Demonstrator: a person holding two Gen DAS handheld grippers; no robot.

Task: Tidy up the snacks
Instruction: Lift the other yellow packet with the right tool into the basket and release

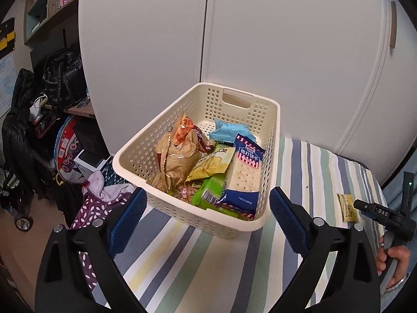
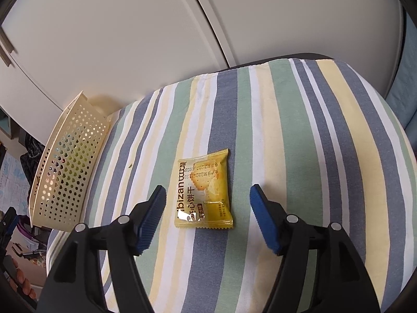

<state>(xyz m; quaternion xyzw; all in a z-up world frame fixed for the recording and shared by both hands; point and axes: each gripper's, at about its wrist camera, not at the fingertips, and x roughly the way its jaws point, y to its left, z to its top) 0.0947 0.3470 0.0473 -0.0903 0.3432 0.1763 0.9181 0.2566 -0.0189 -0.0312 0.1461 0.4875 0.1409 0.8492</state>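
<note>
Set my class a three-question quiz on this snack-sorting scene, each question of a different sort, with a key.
1. True or false: the yellow biscuit packet lies inside the cream basket.
2. Which gripper is lined up on that packet? A) left gripper B) right gripper
3. Fill in: the cloth under the packet is ____.

Key: 1 false, it lies on the cloth outside the basket; 2 B; 3 striped.
</note>
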